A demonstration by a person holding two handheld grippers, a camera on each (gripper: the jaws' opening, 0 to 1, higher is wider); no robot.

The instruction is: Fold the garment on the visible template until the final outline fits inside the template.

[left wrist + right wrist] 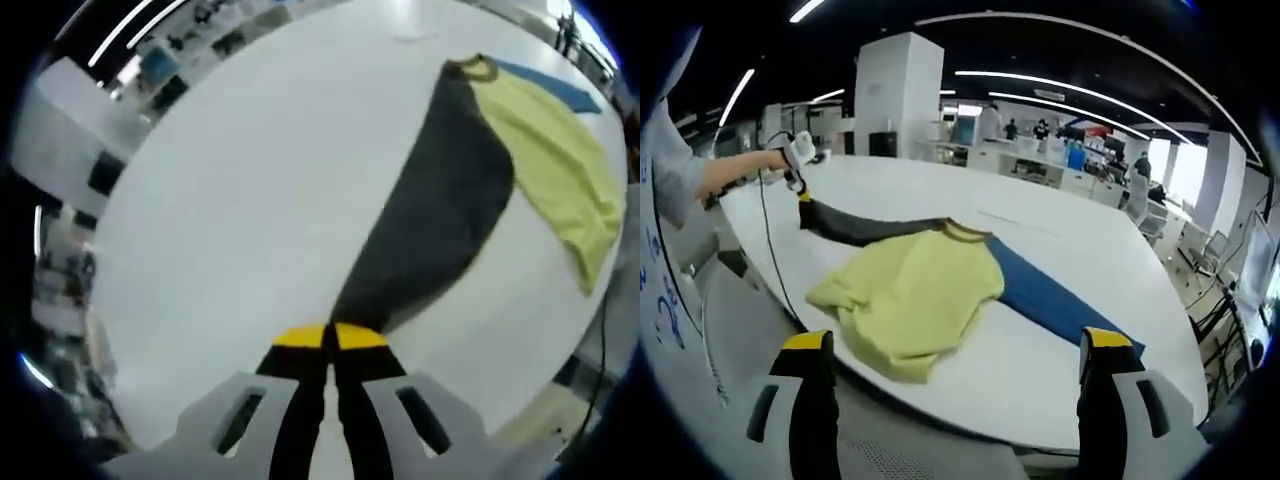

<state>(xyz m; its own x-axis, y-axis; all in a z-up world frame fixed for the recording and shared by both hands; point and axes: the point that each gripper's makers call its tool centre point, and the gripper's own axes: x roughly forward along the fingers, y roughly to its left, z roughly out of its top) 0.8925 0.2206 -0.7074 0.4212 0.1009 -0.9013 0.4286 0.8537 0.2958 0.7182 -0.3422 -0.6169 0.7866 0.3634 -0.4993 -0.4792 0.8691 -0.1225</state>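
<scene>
While left tool (pixel 329 338) pinches garment (pixel 440 210) sleeve, right tool (pixel 956 350) open, table (pixel 250 180).

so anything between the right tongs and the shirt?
Nothing visible: the right tongs are open, with bare white table between them and the yellow shirt body. The left tongs grip the dark grey sleeve.

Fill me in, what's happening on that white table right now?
A person is folding a garment with two handheld grippers. The left gripper is shut on the end of the garment's dark grey sleeve, stretched out along the white table. The right gripper is open, back from the table edge, holding nothing. The yellow body lies bunched in the middle, and the blue sleeve lies flat on the opposite side.
</scene>
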